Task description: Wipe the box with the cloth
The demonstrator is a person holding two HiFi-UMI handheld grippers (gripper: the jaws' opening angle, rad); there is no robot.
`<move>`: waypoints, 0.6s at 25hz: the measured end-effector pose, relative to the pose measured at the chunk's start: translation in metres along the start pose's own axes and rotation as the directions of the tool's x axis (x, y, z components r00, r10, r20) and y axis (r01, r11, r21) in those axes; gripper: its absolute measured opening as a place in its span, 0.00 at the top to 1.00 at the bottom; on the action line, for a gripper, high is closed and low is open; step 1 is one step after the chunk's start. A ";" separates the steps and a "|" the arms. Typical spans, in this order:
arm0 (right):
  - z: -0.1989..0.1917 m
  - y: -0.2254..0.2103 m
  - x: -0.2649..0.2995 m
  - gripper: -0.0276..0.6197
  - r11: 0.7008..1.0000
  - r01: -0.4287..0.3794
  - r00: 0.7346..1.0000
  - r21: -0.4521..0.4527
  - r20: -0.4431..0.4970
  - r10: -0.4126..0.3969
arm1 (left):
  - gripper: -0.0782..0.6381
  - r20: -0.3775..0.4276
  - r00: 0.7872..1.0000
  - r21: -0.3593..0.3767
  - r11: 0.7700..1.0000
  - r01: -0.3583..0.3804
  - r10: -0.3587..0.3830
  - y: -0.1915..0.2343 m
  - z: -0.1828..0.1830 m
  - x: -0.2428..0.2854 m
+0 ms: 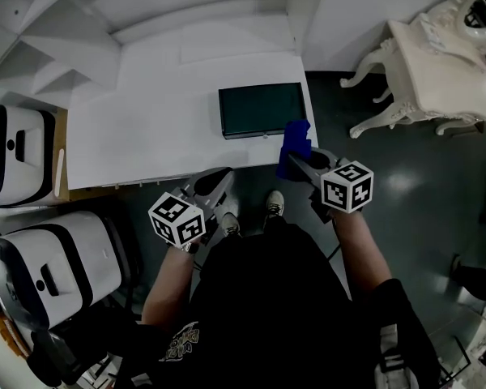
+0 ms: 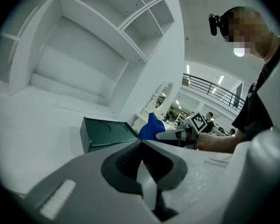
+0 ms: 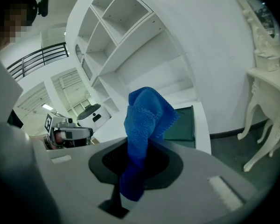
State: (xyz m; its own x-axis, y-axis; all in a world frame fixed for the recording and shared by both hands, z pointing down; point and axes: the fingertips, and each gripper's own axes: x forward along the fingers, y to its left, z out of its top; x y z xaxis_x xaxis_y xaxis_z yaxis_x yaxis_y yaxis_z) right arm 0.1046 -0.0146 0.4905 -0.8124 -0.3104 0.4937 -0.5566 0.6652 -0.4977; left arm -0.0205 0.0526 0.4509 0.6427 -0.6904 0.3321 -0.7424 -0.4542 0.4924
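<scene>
A flat dark green box [image 1: 262, 110] lies near the right front corner of the white table [image 1: 146, 128]; it also shows as the box [image 2: 102, 133] in the left gripper view and the box [image 3: 183, 125] in the right gripper view. My right gripper [image 1: 296, 164] is shut on a blue cloth [image 1: 296, 140], just off the table's front edge near the box. The cloth [image 3: 144, 125] stands up from the closed jaws. My left gripper [image 1: 219, 186] is shut and holds nothing, in front of the table edge.
White shelving [image 1: 105, 23] rises behind the table. Two white machines [image 1: 53, 270] stand on the floor at the left. An ornate cream side table [image 1: 433, 71] stands at the right. The person's shoes [image 1: 251, 213] are on the dark floor below the table edge.
</scene>
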 end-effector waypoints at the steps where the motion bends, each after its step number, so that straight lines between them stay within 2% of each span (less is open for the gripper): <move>1: -0.003 0.005 0.001 0.81 1.000 0.010 1.000 0.005 0.005 -0.010 | 0.89 -0.005 1.000 0.004 1.000 0.013 -0.013 0.000 -0.001 -0.004; 6: -0.018 0.036 0.001 0.81 0.999 0.048 0.999 0.025 0.024 -0.049 | 0.89 -0.029 0.998 0.016 0.998 0.064 -0.064 0.002 -0.011 -0.026; 15: -0.037 0.087 -0.004 0.81 0.995 0.098 0.994 0.019 0.054 -0.099 | 0.89 -0.021 0.991 0.026 0.991 0.130 -0.129 0.003 -0.018 -0.061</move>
State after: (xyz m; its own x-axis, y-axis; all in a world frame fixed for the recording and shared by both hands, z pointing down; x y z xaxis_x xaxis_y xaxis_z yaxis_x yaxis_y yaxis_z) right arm 0.0662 0.0698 0.4716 -0.7617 -0.4110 0.5009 -0.6366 0.6189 -0.4602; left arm -0.0581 0.1032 0.4464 0.7372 -0.6138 0.2827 -0.6573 -0.5544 0.5104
